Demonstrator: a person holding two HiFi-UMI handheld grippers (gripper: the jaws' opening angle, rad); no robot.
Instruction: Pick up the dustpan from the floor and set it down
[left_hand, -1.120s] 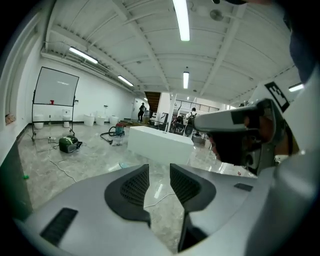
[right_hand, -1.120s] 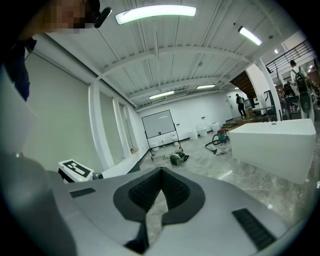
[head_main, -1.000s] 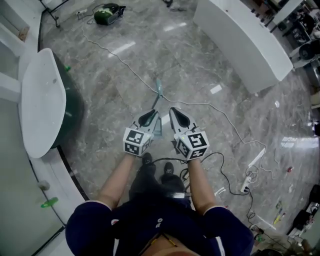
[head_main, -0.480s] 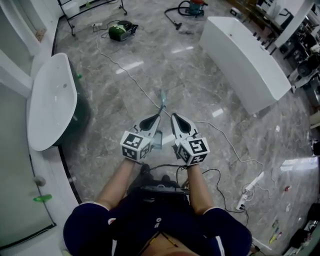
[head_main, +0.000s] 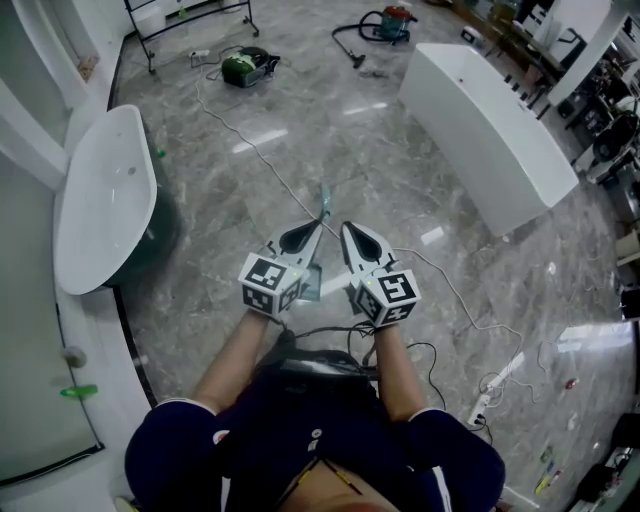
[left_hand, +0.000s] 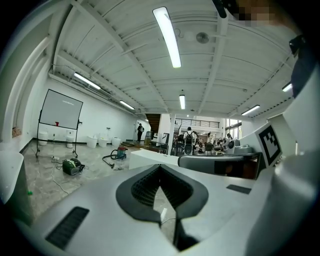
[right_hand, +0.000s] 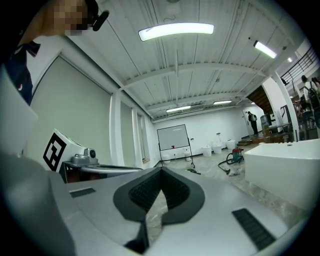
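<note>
A pale teal long-handled dustpan (head_main: 322, 205) is on the floor below my two grippers. Its handle reaches out past the fingertips, and its pan shows in the gap between the grippers. My left gripper (head_main: 312, 230) hangs above it, shut and empty; in the left gripper view (left_hand: 160, 167) the pads meet with only floor behind them. My right gripper (head_main: 347, 228) hangs beside it, also shut on nothing, and in the right gripper view (right_hand: 161, 171) its tips touch. Neither gripper touches the dustpan.
A white bathtub (head_main: 100, 200) stands at the left and a long white tub (head_main: 490, 110) at the upper right. Cables (head_main: 260, 150) run across the marble floor to a power strip (head_main: 490, 395). A green device (head_main: 245, 66) and a vacuum (head_main: 395, 18) sit far ahead.
Both grippers have risen side by side away from the floor, and the head view now takes in more of the far room. The dustpan stays low on the floor.
</note>
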